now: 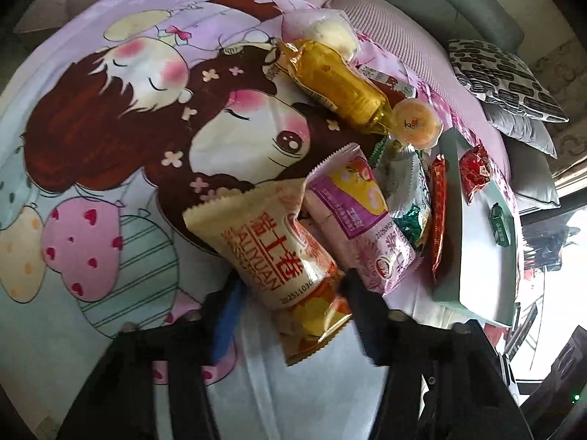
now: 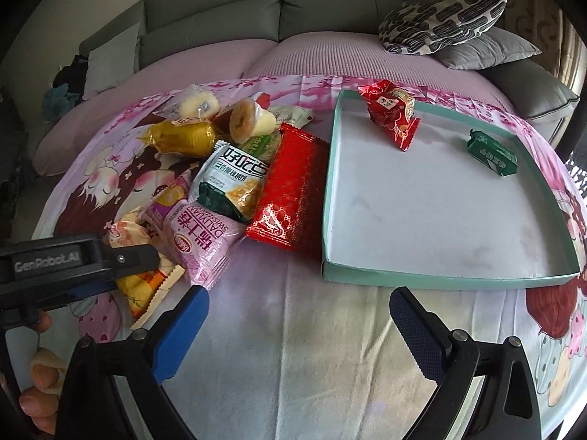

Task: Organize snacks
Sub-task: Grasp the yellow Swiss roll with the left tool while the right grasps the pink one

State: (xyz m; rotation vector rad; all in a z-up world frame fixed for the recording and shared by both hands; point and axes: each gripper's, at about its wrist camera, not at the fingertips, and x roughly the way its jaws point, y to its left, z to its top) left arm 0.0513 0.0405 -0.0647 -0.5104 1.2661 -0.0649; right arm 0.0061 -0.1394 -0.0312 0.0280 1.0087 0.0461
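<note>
The teal tray (image 2: 433,278) serves as the reference. Inside it lie two items only: a red packet (image 2: 390,113) near the far rim and a green packet (image 2: 493,156) toward the right rim. The remaining snacks form a pile (image 2: 227,168) on the cloth left of the tray, so most sorting is judged outstanding. The left gripper (image 1: 290,286) has its jaws closed on the cream Swiss-roll packet (image 1: 271,242) at the pile's near edge. The right gripper (image 2: 299,315) stands open and empty, near the tray's front rim.
</note>
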